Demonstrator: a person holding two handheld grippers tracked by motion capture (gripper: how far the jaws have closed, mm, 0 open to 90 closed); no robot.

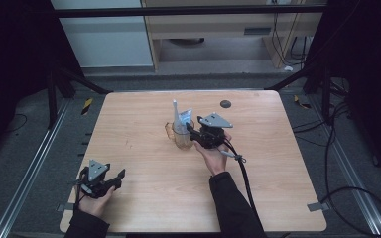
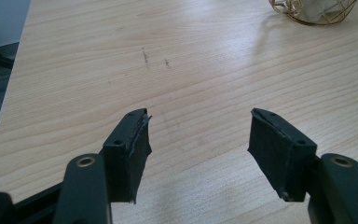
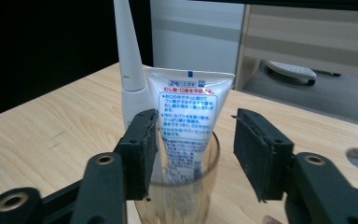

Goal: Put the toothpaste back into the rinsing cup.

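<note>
Left gripper (image 1: 120,175), lower left of the high view, rests low over the desk (image 1: 144,163) with jaws wide apart and nothing between them. At centre frame stands a clear amber glass (image 1: 182,137) holding a slim white toothbrush handle (image 3: 127,60) and a soft, glossy toothpaste tube (image 3: 186,116), crimped end up. Right gripper (image 3: 193,149), just right of the glass, stands open; the tube sits between its pads untouched. Judgement: placing appears complete, release in hand; next move calls for a straight withdrawal without tipping the glass.
</note>
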